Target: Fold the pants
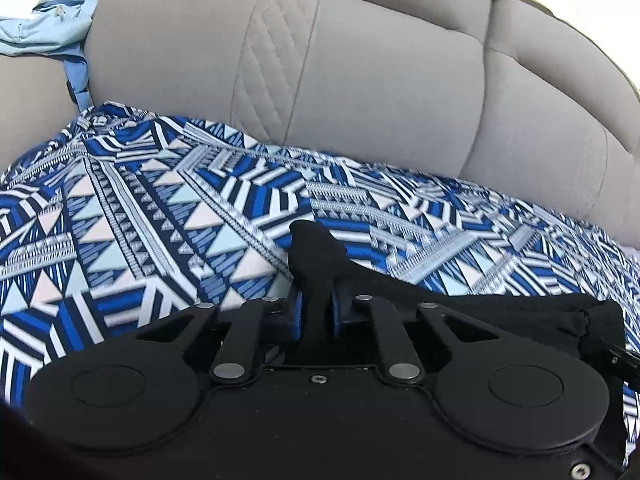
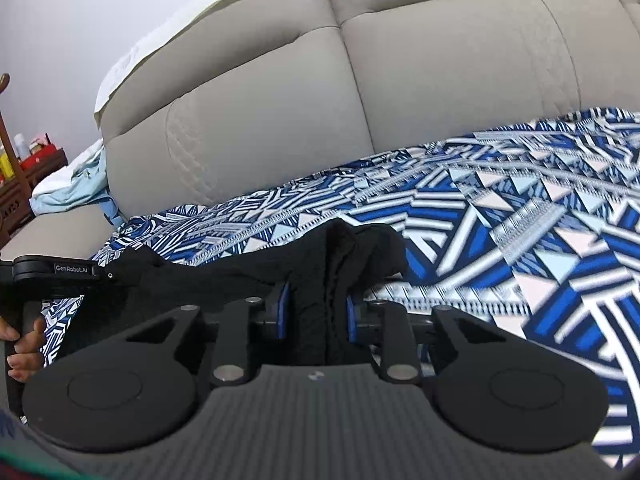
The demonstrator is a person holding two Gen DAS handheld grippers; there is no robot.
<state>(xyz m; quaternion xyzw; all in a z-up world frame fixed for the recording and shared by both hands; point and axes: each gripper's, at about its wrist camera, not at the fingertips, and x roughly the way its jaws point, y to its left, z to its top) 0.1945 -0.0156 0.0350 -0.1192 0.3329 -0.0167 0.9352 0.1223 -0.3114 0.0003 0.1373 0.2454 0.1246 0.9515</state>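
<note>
The black pants (image 1: 500,308) hang stretched between both grippers above a blue, white and pink patterned cloth (image 1: 160,220) spread on the sofa seat. My left gripper (image 1: 316,314) is shut on a bunched edge of the black fabric, which sticks up past its blue pads. In the right wrist view my right gripper (image 2: 316,312) is shut on a thicker wad of the pants (image 2: 360,252), folds spilling over the fingers. The fabric runs left to one of the left gripper's fingers (image 2: 60,270), with a person's hand (image 2: 24,344) below it.
The grey sofa backrest (image 1: 360,80) rises close behind the cloth. A light blue garment (image 1: 48,28) lies on the sofa at the far left. A wooden shelf with small items (image 2: 24,176) stands beyond the sofa's end.
</note>
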